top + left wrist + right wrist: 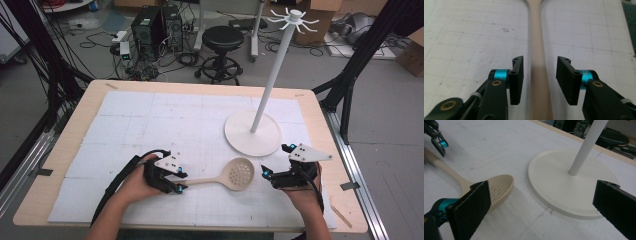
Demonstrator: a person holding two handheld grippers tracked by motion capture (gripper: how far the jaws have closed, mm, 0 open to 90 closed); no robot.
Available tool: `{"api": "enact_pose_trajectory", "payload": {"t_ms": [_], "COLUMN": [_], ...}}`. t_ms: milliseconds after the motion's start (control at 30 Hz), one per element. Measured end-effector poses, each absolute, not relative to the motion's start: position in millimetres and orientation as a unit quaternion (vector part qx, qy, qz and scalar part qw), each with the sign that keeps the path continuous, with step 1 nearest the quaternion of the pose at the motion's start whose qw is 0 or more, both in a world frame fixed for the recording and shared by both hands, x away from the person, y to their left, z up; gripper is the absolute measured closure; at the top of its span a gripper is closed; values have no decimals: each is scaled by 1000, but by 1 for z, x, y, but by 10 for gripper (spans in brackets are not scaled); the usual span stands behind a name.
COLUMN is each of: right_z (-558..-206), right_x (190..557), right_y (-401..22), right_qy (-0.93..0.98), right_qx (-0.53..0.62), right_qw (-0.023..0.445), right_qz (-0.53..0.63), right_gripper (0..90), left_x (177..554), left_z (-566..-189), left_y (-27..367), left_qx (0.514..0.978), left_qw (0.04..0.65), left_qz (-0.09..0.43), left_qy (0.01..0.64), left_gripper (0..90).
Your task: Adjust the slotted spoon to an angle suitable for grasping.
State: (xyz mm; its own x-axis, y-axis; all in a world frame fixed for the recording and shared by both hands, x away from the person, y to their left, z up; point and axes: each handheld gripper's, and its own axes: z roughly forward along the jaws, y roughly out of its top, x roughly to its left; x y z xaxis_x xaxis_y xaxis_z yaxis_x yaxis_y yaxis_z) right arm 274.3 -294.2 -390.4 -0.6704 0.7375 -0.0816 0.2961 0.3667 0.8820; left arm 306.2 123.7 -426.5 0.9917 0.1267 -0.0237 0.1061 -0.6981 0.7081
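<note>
The slotted spoon [222, 177] lies flat on the white mat of the table [65, 150], at about six o'clock from the round base of the white stand [252, 132]. Its long axis runs from nine to three o'clock in the high view, handle end at nine, perforated bowl at three. The left tongs [182, 181] sit at the handle end; in the left gripper view the left tongs [539, 80] stand partly open with the handle running straight up between the two jaws toward twelve o'clock, a clear gap showing on each side, so nothing is gripped. The right tongs [266, 171] rest just beyond the bowl at three o'clock, near but apart from it; in the right gripper view the right tongs [544, 207] stand wide apart and empty, the bowl lying at ten o'clock and the stand base at one o'clock. Judgement: the left hand is the nearer to a grasp, already aligned with the handle's axis; closing squarely on it appears the next requirement.
</note>
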Motion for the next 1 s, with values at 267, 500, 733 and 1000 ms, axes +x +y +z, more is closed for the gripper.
{"api": "enact_pose_trajectory", "payload": {"t_ms": [267,500,733,1000], "right_z": [-389,-389,-387,-383], "right_x": [273,274,274,273], "right_y": [-297,-297,-295,-296], "right_qy": [788,789,789,784], "right_qx": [328,327,325,324], "right_qw": [243,243,244,247], "right_qz": [461,460,461,468], "right_gripper": [2,2,2,2], "left_x": [308,308,311,323], "left_z": [-429,-434,-436,-436], "left_y": [149,145,140,109], "left_qx": [923,935,932,931], "left_qw": [374,349,361,364], "left_qz": [-31,-17,-1,6], "left_qy": [81,63,43,17], "left_gripper": [495,685,694,694]}}
